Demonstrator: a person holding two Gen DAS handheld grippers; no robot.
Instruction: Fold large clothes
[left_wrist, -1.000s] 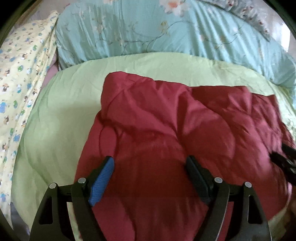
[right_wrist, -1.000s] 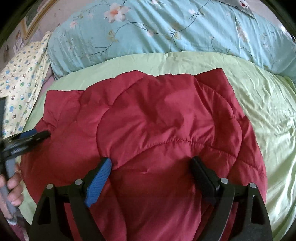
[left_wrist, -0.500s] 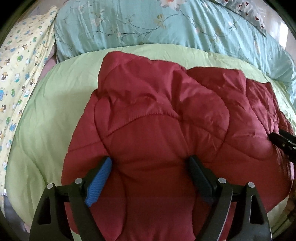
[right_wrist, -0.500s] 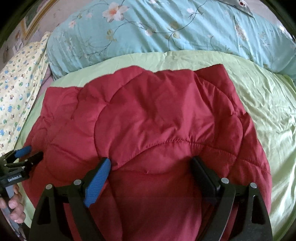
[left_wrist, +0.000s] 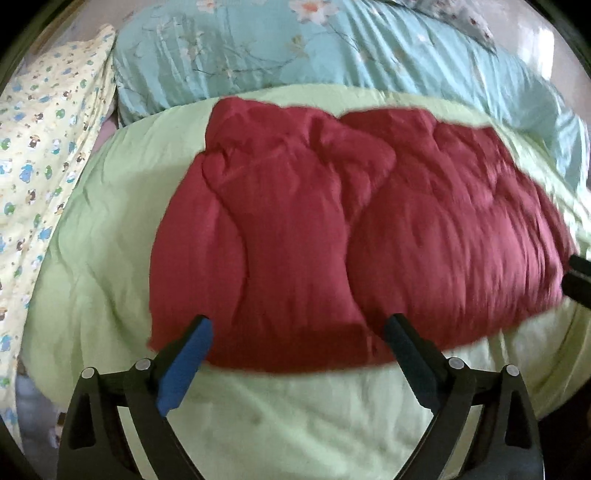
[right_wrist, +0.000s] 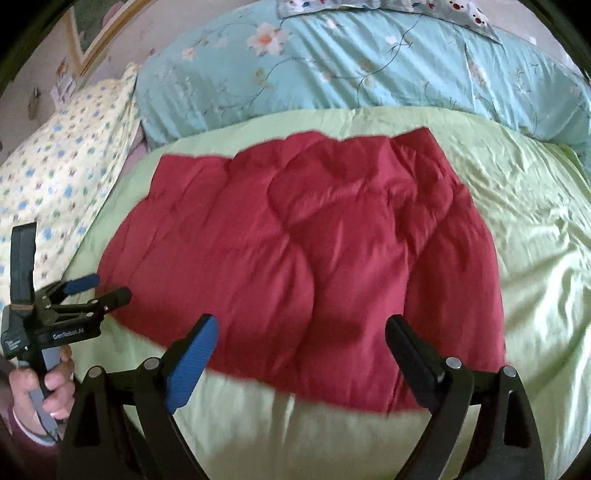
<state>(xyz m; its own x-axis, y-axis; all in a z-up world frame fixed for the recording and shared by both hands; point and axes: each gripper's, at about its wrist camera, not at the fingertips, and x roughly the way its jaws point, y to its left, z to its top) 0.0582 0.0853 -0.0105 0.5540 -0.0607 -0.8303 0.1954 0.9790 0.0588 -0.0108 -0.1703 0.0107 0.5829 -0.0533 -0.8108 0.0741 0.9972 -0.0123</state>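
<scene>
Lying folded on the light green quilt (left_wrist: 110, 229) of the bed is one red padded garment (left_wrist: 332, 229), puffy and bunched into several lobes; no claw touches it. The left claw (left_wrist: 297, 339) hangs over the near edge of the garment, its jaws are opening and nothing is pressed between them. The right claw (right_wrist: 301, 338) also stands released, wide apart above the near edge of the garment, with only cloth below it. In the right wrist view the left claw (right_wrist: 107, 290) appears at the left border, held by a hand (right_wrist: 44, 384). Behind the quilt lies one blue floral duvet (right_wrist: 351, 66), and to the left one yellow patterned pillow (right_wrist: 55, 177). No container is visible.
</scene>
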